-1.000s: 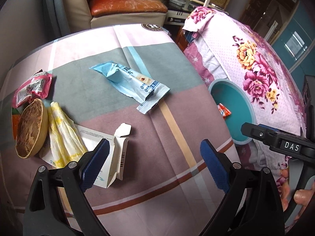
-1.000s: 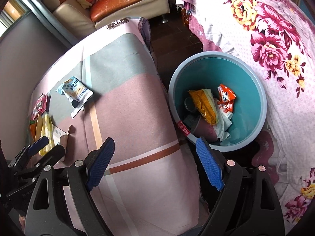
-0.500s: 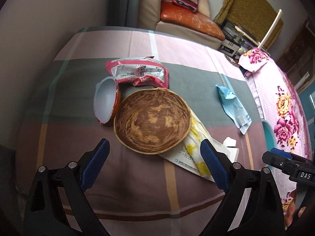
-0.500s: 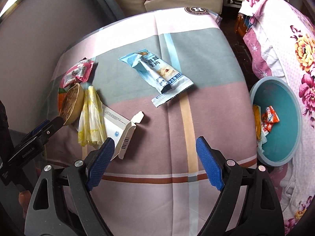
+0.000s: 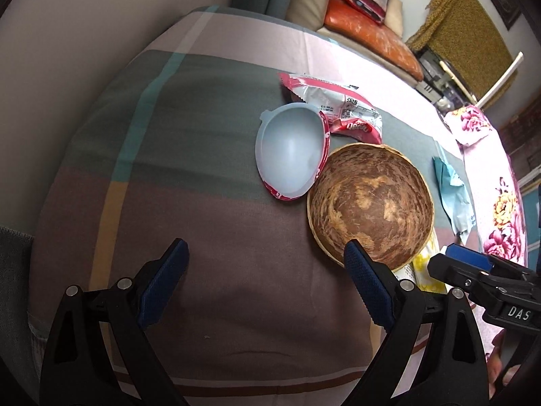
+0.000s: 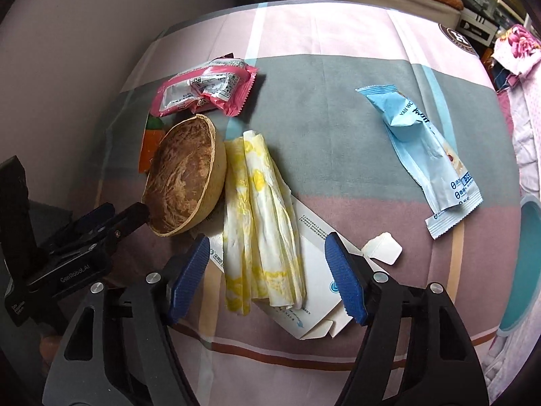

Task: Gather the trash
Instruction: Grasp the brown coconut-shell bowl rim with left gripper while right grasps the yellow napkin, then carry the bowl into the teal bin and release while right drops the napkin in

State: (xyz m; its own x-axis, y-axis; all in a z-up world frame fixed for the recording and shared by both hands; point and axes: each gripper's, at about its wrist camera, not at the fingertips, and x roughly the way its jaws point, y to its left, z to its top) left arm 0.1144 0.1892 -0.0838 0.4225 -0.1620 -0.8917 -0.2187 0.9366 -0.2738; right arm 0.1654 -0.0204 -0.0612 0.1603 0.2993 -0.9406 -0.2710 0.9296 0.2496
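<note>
Striped cloth (image 6: 338, 77) now fills both views, the bin (image 6: 522, 264) pushed to the edge. Both grippers have swung back over the litter. Right gripper (image 6: 267, 272) is closing around the yellow tissue (image 6: 260, 223), not yet pinching; left gripper (image 5: 267, 282) hangs open, empty, beside the bowl (image 5: 370, 203).

Both the left gripper (image 5: 265, 286) and right gripper (image 6: 267, 272) were black plastic frames with ribbed blue pads (image 6: 345, 279), silver screws (image 5: 404, 284) and white lettering.
</note>
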